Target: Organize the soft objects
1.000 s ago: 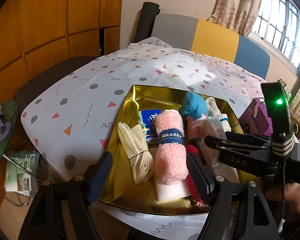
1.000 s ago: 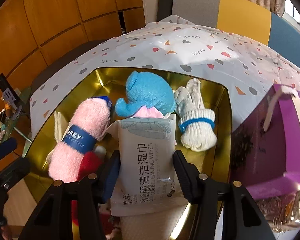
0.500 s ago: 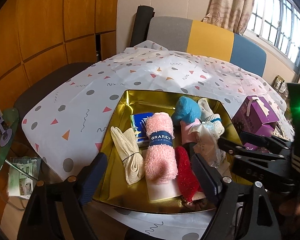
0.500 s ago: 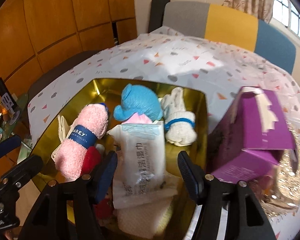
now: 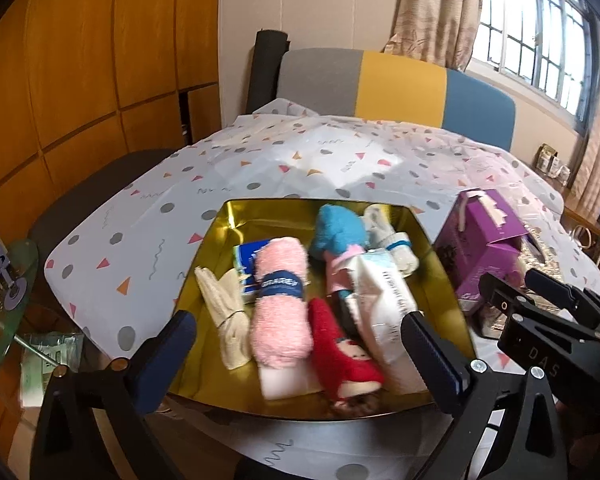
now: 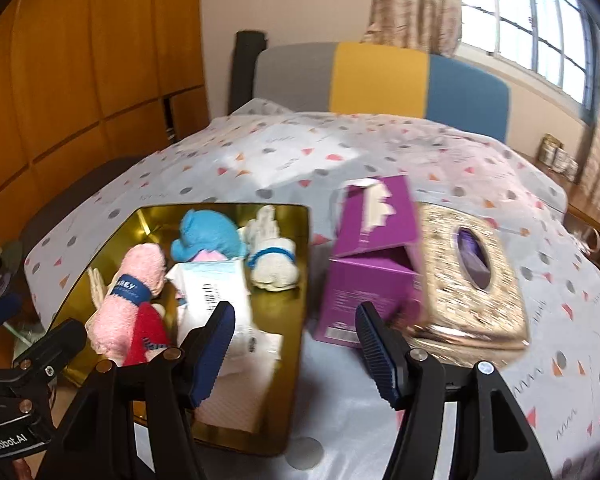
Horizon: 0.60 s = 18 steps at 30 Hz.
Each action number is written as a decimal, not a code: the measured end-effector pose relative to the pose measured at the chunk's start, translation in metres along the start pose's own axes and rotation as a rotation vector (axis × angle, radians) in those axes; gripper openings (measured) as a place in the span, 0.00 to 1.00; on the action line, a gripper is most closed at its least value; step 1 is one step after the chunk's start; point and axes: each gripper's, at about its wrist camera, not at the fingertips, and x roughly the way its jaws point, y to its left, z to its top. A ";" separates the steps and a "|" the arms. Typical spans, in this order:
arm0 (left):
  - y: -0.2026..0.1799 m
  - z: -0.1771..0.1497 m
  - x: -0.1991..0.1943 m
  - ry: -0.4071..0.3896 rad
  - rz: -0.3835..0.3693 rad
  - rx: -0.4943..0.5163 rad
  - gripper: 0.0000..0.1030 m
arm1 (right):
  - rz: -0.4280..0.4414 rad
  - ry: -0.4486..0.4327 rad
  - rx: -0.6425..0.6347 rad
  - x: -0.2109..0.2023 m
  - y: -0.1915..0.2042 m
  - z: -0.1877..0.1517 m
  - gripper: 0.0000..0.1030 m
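Note:
A gold tray (image 5: 216,240) (image 6: 292,304) on the patterned tablecloth holds soft things: a pink rolled towel (image 5: 282,300) (image 6: 132,284), a blue plush toy (image 5: 338,228) (image 6: 206,234), a white wipes pack (image 5: 384,304) (image 6: 212,288), white rolled socks (image 5: 396,244) (image 6: 272,260), a cream cloth (image 5: 224,312) and a red plush doll (image 5: 340,356) (image 6: 150,336). My left gripper (image 5: 296,356) is open and empty above the tray's near edge. My right gripper (image 6: 296,340) is open and empty, above the tray's right edge.
A purple box (image 6: 370,256) (image 5: 484,240) stands right of the tray, with a glittery gold tissue box (image 6: 472,276) beside it. A grey, yellow and blue chair back (image 5: 392,80) is at the table's far side. A small side table (image 5: 4,292) is at the left.
My right gripper has let go of the wipes pack, opened, and pulled back and to the right. My left gripper has lifted back from the tray.

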 end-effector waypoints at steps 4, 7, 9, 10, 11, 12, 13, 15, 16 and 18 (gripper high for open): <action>-0.011 0.002 -0.003 -0.009 0.001 0.005 1.00 | -0.030 -0.020 0.021 -0.010 -0.012 -0.006 0.62; -0.021 0.004 -0.004 -0.015 0.013 0.028 1.00 | -0.040 -0.016 0.027 -0.012 -0.018 -0.011 0.62; -0.024 0.003 -0.005 -0.016 0.003 0.026 1.00 | -0.041 -0.012 0.035 -0.013 -0.021 -0.014 0.62; -0.026 0.003 -0.006 -0.018 0.007 0.028 1.00 | -0.041 -0.011 0.038 -0.013 -0.022 -0.015 0.62; -0.027 0.002 -0.006 -0.022 0.019 0.032 1.00 | -0.043 -0.011 0.042 -0.013 -0.023 -0.015 0.62; -0.028 0.002 -0.006 -0.026 0.028 0.035 1.00 | -0.044 -0.011 0.046 -0.014 -0.024 -0.015 0.62; -0.028 0.001 -0.007 -0.029 0.033 0.036 1.00 | -0.045 -0.013 0.049 -0.014 -0.025 -0.016 0.62; -0.027 0.001 -0.008 -0.038 0.040 0.030 1.00 | -0.049 -0.022 0.054 -0.016 -0.027 -0.015 0.62; -0.026 0.001 -0.009 -0.042 0.041 0.025 1.00 | -0.051 -0.024 0.056 -0.015 -0.027 -0.015 0.62; -0.024 0.001 -0.010 -0.047 0.044 0.014 1.00 | -0.051 -0.027 0.058 -0.016 -0.027 -0.015 0.62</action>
